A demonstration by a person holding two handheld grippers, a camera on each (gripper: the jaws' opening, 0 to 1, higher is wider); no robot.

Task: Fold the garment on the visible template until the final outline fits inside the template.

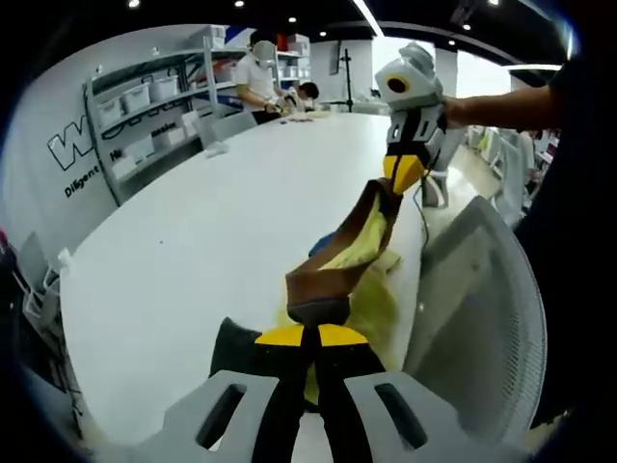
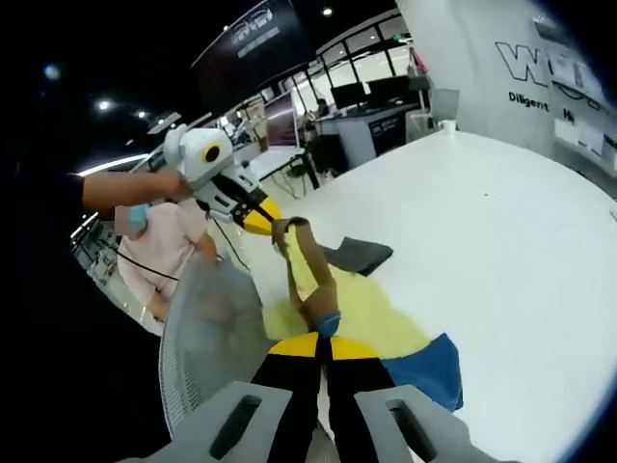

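A yellow garment (image 1: 362, 246) with a brown band and a blue part (image 2: 429, 371) hangs stretched between the two grippers over the near edge of the white table (image 1: 212, 222). My left gripper (image 1: 305, 333) is shut on one end of the brown band (image 1: 323, 285). In the same view the right gripper (image 1: 405, 174) pinches the other end higher up. In the right gripper view, my right gripper (image 2: 323, 344) is shut on the band, and the left gripper (image 2: 260, 217) grips its far end. The yellow cloth (image 2: 371, 309) trails onto the table (image 2: 501, 231). A dark grey sheet (image 2: 359, 256) lies beside it.
A grey mesh chair (image 1: 472, 309) stands close against the table's edge, next to the hanging cloth. A person's arm (image 1: 501, 106) holds the right gripper. People work at the table's far end (image 1: 265, 82), by shelves with boxes (image 1: 145, 106). A person in pink (image 2: 164, 246) sits behind the chair.
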